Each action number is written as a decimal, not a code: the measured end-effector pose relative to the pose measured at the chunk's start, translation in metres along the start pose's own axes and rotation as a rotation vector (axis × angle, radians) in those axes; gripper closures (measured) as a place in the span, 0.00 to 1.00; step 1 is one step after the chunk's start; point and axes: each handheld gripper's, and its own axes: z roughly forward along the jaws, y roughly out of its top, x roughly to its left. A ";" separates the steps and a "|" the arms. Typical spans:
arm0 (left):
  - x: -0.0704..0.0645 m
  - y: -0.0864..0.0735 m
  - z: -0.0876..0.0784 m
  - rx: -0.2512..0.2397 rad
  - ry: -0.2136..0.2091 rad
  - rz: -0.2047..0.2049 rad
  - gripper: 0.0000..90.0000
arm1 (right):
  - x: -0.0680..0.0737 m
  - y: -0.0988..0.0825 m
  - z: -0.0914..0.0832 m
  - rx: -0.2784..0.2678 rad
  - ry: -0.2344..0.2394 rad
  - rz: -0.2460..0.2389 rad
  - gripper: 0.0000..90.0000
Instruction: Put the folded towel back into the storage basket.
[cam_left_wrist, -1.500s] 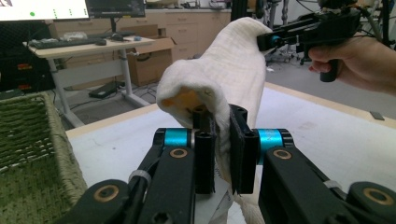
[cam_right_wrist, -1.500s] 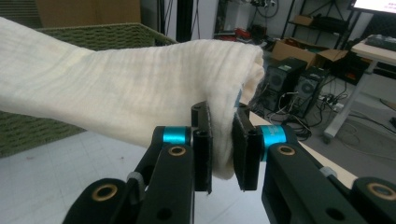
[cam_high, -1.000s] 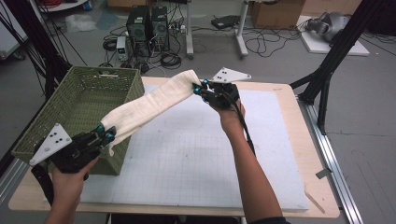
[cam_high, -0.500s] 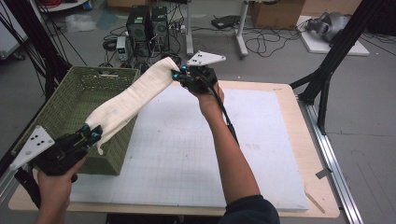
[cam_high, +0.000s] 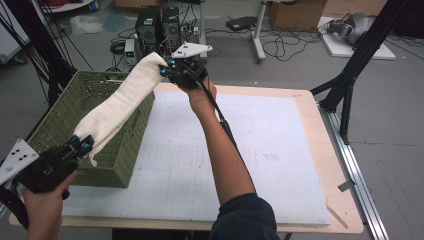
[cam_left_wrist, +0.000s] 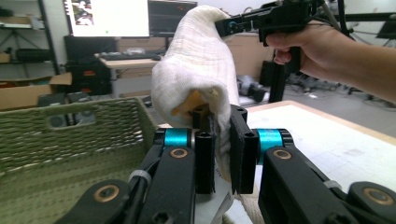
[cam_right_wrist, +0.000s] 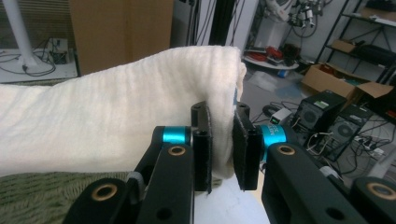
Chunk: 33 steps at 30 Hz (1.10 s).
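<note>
Though unreadably small, label (cam_right_wrist: 272, 129) beside towel (cam_right_wrist: 116, 126)

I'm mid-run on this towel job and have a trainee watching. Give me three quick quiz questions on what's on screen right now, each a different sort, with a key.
1. True or false: the folded cream cloth towel lies flat on the white gridded table mat.
2. Which holds the towel's end nearer the person: A) the left gripper, B) the right gripper, C) neither?
3. Fill in: the towel hangs above the green woven ____.

Key:
1. False; it is stretched in the air between both grippers.
2. A; its jaws are clamped on that end, and the right gripper's on the far, higher end.
3. Basket, at the table's left.
</note>
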 end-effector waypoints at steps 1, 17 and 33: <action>0.001 0.000 -0.001 0.000 0.007 0.001 0.91 | 0.001 0.002 0.005 0.003 0.005 -0.008 0.89; 0.015 -0.003 -0.016 0.015 0.092 -0.001 0.91 | 0.020 0.018 0.069 0.020 0.038 0.000 0.89; 0.028 -0.010 -0.020 0.033 0.145 -0.019 0.91 | 0.037 0.019 0.119 0.052 0.049 0.005 0.89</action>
